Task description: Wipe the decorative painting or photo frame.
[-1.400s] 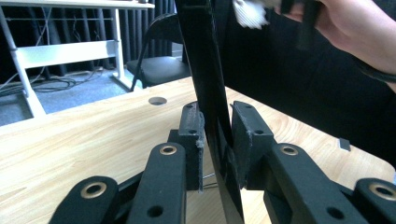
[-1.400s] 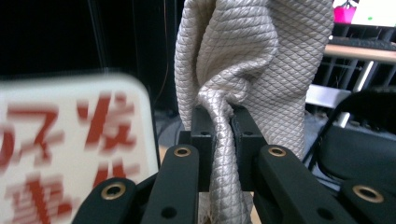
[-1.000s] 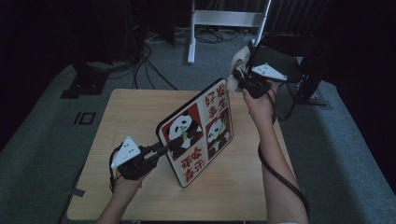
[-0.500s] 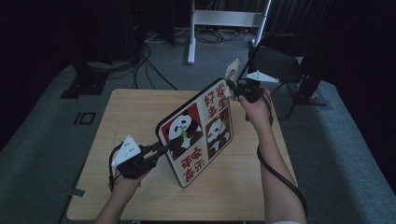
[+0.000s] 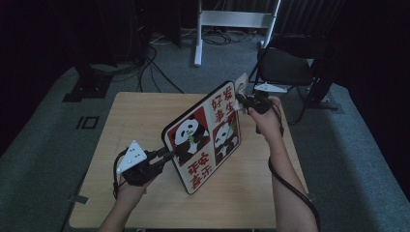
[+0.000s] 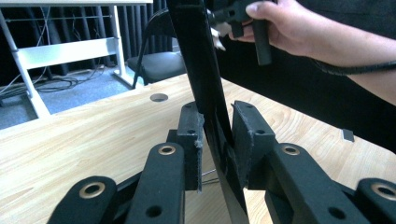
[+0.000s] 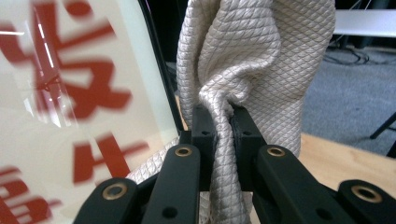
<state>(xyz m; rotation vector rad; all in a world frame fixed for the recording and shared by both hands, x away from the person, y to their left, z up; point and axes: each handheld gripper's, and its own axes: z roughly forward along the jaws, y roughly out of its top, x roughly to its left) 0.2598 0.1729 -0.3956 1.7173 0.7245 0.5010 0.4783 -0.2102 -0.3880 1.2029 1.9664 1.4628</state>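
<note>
A black-framed panda picture [image 5: 203,137] with red characters stands tilted on its lower corner on the wooden table [image 5: 135,116]. My left gripper [image 5: 167,154] is shut on the picture's left edge; in the left gripper view the pads [image 6: 192,133] clamp the thin black frame [image 6: 201,70]. My right gripper [image 5: 240,96] is at the picture's top right corner, shut on a cream quilted cloth [image 5: 241,79]. In the right gripper view the cloth [image 7: 252,56] bunches up between the jaws of my right gripper [image 7: 222,123], right beside the picture's glass [image 7: 70,93].
A black chair [image 5: 285,67] stands just beyond the table's far right corner, and a white stand [image 5: 232,19] with cables is farther back. The table has a round hole [image 6: 159,97] near its far edge. Grey carpet surrounds the table.
My right hand has come down with the cloth, from above the picture's top corner to level with it. The left gripper and the picture have stayed put.
</note>
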